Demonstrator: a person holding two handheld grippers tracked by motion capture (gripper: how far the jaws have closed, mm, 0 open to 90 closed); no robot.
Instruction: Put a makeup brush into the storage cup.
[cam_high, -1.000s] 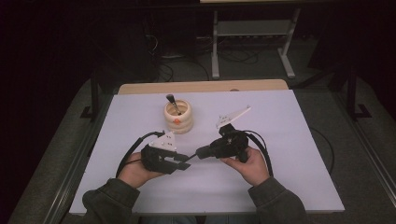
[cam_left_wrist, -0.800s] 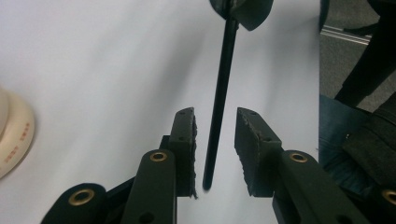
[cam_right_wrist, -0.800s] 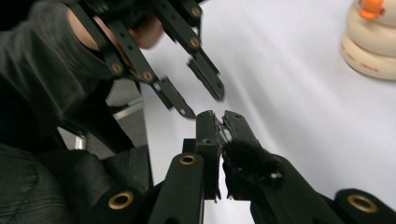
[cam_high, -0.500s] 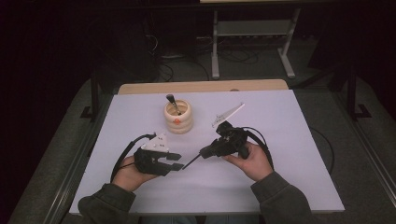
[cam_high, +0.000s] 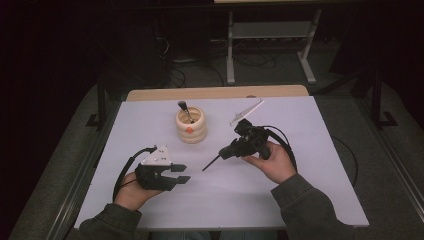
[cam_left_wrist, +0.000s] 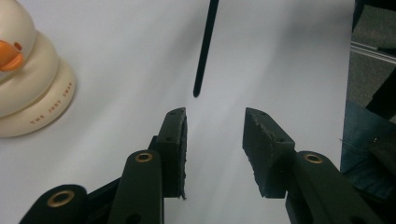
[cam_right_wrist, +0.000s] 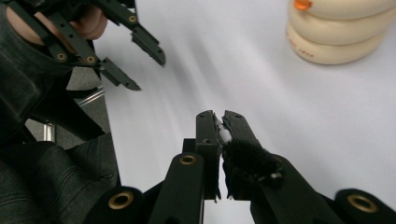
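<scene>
From above, I see my right gripper (cam_high: 231, 151) clamped on a black brush (cam_high: 220, 157) just right of the cream holder (cam_high: 190, 125), which stands toward the far side of the white table (cam_high: 310, 165). The brush's thin handle juts out past the jaw tips, slanting down and away from the holder toward the near edge, its tip just above the tabletop. In the right gripper view the jaws stand almost together with the dark bristle head (cam_right_wrist: 247, 161) wedged between the pads, a sliver of white showing at the tips — a firm grasp.

My left gripper (cam_high: 181, 173) sits nearer me than the holder and a little to its left, jaws pointing toward the brush. Its jaws have just been opening, and the left gripper view shows them apart over bare table with nothing between the pads (cam_left_wrist: 175, 140) — released. The handle's tip (cam_left_wrist: 197, 91) hangs just beyond the gap, near but not touching either pad.

The holder, ringed like stacked discs with an orange mark on its front, has a dark-handled tool (cam_high: 184, 108) standing in it. It lies well clear of both grippers — beyond the left one, beside the right.
</scene>
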